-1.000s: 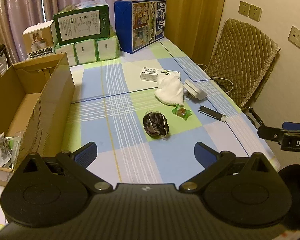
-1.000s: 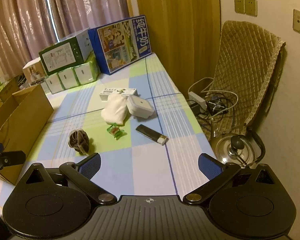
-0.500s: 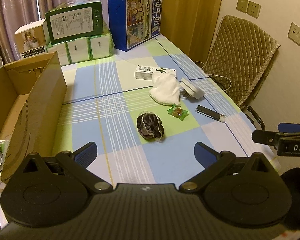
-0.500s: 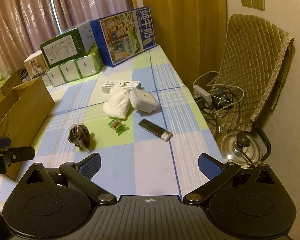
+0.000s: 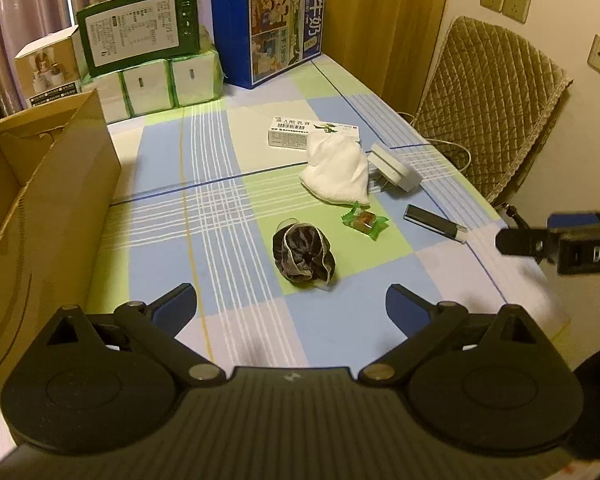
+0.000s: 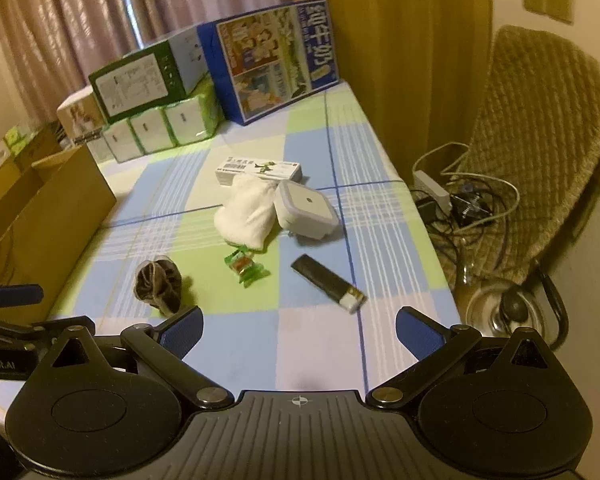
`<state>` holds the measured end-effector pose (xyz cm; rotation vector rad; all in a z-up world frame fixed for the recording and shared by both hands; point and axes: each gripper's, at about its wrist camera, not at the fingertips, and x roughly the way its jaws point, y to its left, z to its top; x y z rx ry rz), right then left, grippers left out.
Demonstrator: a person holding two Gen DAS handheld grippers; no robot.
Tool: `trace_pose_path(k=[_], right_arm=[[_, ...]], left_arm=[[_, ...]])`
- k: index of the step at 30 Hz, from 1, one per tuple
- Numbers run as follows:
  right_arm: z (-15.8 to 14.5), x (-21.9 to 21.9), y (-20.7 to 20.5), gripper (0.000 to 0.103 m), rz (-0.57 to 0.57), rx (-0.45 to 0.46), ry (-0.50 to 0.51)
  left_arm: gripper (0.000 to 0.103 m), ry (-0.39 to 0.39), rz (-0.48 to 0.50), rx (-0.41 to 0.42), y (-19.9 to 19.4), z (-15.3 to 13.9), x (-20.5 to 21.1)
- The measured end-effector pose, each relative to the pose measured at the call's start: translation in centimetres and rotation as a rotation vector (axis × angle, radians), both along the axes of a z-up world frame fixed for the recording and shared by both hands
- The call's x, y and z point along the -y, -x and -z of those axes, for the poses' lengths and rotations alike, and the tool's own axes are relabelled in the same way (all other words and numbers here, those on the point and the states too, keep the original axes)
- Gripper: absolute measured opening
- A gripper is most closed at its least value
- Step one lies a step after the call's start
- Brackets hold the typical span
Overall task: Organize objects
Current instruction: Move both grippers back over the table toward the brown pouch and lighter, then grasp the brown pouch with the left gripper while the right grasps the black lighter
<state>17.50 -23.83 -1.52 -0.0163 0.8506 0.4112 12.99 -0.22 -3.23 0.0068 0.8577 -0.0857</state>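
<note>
On the table's left edge, an open cardboard box (image 5: 60,184) (contents hidden); both tools, left (image 5: 291,304) and right (image 6: 298,330), spread apart, empty.

"纯牛奶" on blue carton (image 5: 274,24)

This was a room in a home, most likely a bedroom or spare room pressed into storage. A checked tablecloth (image 5: 220,208) in blue, green and white covered the long table, pinkish curtains (image 6: 80,32) hung at the window, and a quilted chair cover (image 5: 492,92) draped a seat against the wall. Household stock sat at the far end — a milk carton box (image 5: 276,28), tissue packs (image 5: 168,84) — and a kettle (image 6: 508,312) stood on the floor, though blurred.
</note>
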Motion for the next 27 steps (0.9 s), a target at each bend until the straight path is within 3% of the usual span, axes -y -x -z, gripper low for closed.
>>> trace_pose_path(k=[12,15,23,25,27], right_arm=[[4.3,-1.1,-6.0,0.069,-0.192,-0.078,0.131],[5.8,-1.4,-7.0,0.061,-0.218,-0.097,0.170],[8.3,-2.4,-9.2,0.055,-0.248,-0.106,0.198],[8.2,-2.7,-9.4,0.049,-0.236,-0.110,0.192],[8.0,-3.1,-9.3,0.024,-0.220,-0.112,0.187]], left_arm=[[0.088,-0.022,0.035,-0.014,-4.4,3.1,1.7],[0.078,-0.019,0.046,-0.038,-5.3,4.0,1.9],[0.074,-0.007,0.034,-0.062,-6.8,5.4,1.4],[0.071,-0.003,0.035,-0.067,-7.0,5.7,1.1],[0.069,0.000,0.031,-0.070,-7.0,5.9,0.8]])
